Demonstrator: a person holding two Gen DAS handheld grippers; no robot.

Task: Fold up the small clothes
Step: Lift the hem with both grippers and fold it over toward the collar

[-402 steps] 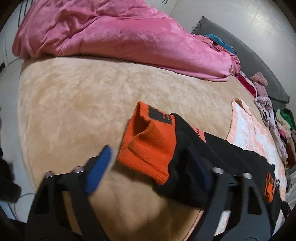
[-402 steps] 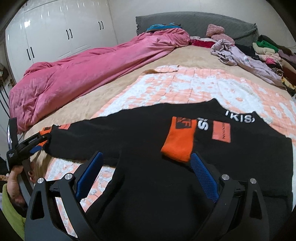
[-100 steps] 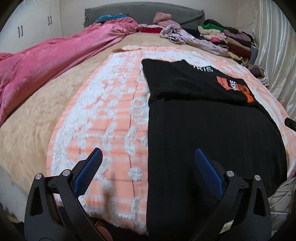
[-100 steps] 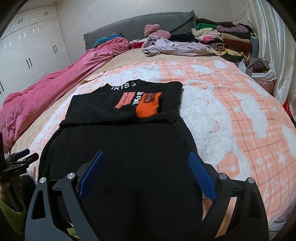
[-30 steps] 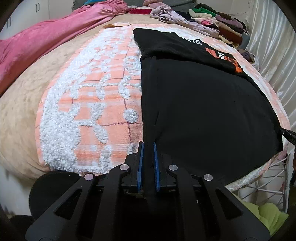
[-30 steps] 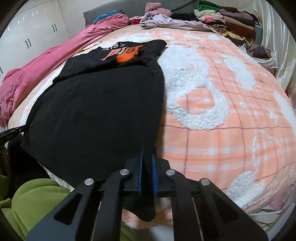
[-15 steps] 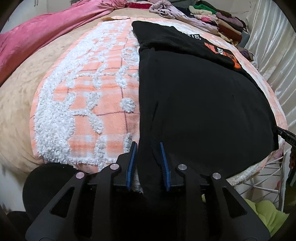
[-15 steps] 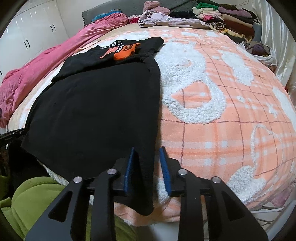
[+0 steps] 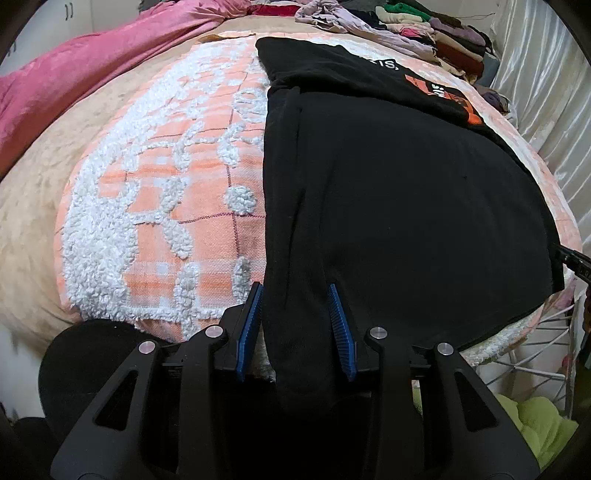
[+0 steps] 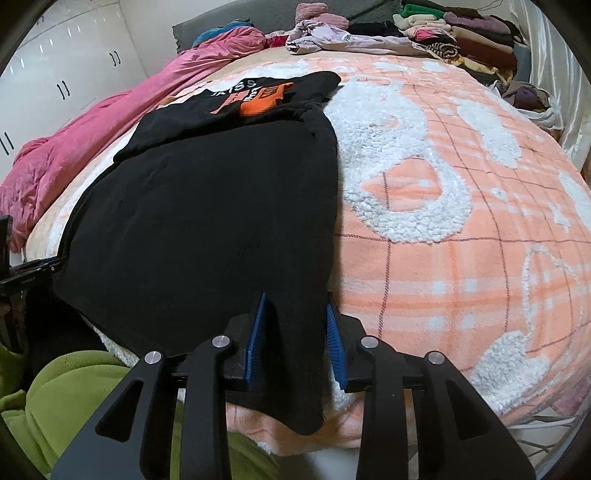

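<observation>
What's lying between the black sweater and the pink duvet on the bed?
Peach-and-white fleece blanket, then bare beige bedcover, between black sweater and pink duvet; left wrist view.

White wardrobe doors (image 10: pixel 66 88), grey headboard (image 10: pixel 266 14).

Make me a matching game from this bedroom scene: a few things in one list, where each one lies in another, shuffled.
Things:
1. black sweater with orange patches
2. crumpled pink quilt
3. stack of folded clothes
4. peach-and-white fleecy blanket

Places:
A. along the bed's left side, by the white wardrobe
B. piled at the head of the bed
C. spread directly under the sweater
D. laid flat, its near corners between the gripper jaws

Pairs: 1-D, 2-A, 3-B, 4-C
</observation>
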